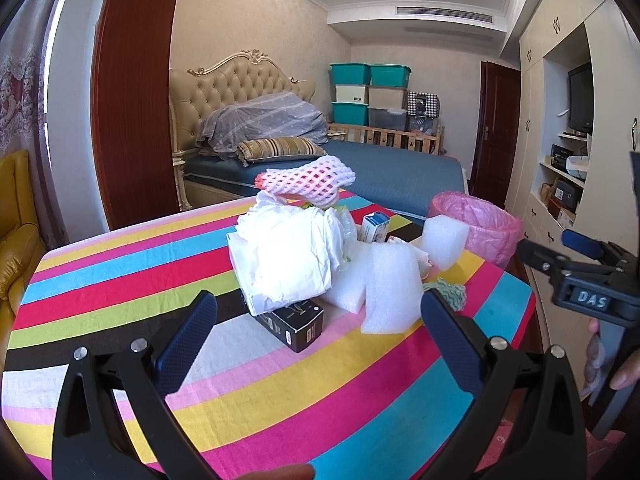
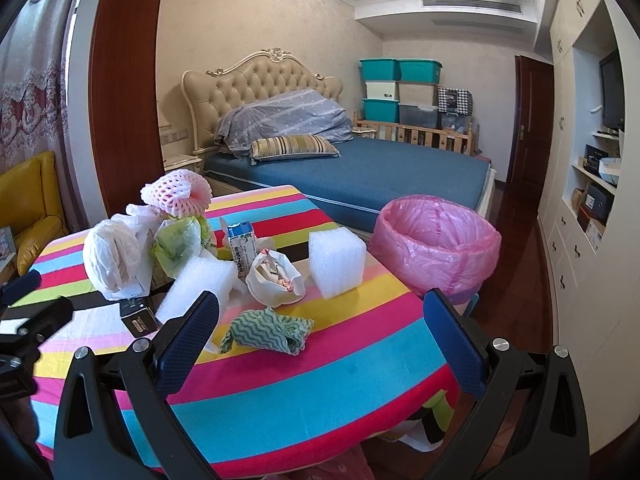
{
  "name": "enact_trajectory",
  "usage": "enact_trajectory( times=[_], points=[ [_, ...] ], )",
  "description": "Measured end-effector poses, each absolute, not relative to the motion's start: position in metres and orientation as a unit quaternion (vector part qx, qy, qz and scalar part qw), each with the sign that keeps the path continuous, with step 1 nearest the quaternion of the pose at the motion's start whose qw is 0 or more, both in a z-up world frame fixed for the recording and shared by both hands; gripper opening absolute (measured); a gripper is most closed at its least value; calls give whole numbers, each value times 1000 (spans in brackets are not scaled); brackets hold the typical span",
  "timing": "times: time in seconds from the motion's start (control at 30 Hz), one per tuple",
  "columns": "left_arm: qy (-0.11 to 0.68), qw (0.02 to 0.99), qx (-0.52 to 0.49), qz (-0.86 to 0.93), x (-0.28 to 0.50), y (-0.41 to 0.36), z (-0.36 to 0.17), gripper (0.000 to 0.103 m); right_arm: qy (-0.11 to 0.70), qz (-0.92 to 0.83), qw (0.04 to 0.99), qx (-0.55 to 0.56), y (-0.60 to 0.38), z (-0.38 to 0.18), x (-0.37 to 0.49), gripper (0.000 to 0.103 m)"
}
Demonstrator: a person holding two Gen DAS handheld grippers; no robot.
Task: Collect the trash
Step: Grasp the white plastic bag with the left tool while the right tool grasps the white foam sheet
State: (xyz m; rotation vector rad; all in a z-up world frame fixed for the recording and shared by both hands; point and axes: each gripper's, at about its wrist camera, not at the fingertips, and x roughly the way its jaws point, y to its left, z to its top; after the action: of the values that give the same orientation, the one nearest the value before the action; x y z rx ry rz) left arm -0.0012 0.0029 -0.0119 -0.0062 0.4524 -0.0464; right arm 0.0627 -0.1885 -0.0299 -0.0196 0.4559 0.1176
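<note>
A heap of trash lies on the striped tablecloth (image 2: pixel 320 396): a pink foam fruit net (image 2: pixel 178 192), a crumpled white bag (image 1: pixel 292 252), a black box (image 1: pixel 296 320), two white foam blocks (image 2: pixel 336 264) (image 2: pixel 200 284), a blue-white carton (image 2: pixel 242 246), an open paper bag of scraps (image 2: pixel 276 280) and a green wavy cloth (image 2: pixel 268 330). A bin with a pink liner (image 2: pixel 436 240) stands past the table's right edge. My left gripper (image 1: pixel 320 304) is open, just short of the black box. Open and holding nothing, my right gripper (image 2: pixel 320 300) hovers over the green cloth.
A blue bed (image 2: pixel 360 172) lies beyond the table, with stacked storage boxes (image 2: pixel 400 88) behind it. A yellow sofa (image 1: pixel 16 240) stands to the left. White cupboards and shelves (image 2: pixel 580 200) line the right wall. A strip of wooden floor runs between the bin and the cupboards.
</note>
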Motion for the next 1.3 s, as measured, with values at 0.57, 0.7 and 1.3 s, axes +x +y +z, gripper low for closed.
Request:
enact_trajectory(
  times=[0.57,0.7,1.3],
  points=[
    [231,972,-24,46,34,23,-11,99,254,150,954,48,-193,-62,116,94],
    [220,974,-1,43,55,8,-12,99,246,153,956,47,-201,-63,119,94],
    [212,975,56,43,45,9,-21,34,236,238,942,13,-152,-64,118,93]
  ],
)
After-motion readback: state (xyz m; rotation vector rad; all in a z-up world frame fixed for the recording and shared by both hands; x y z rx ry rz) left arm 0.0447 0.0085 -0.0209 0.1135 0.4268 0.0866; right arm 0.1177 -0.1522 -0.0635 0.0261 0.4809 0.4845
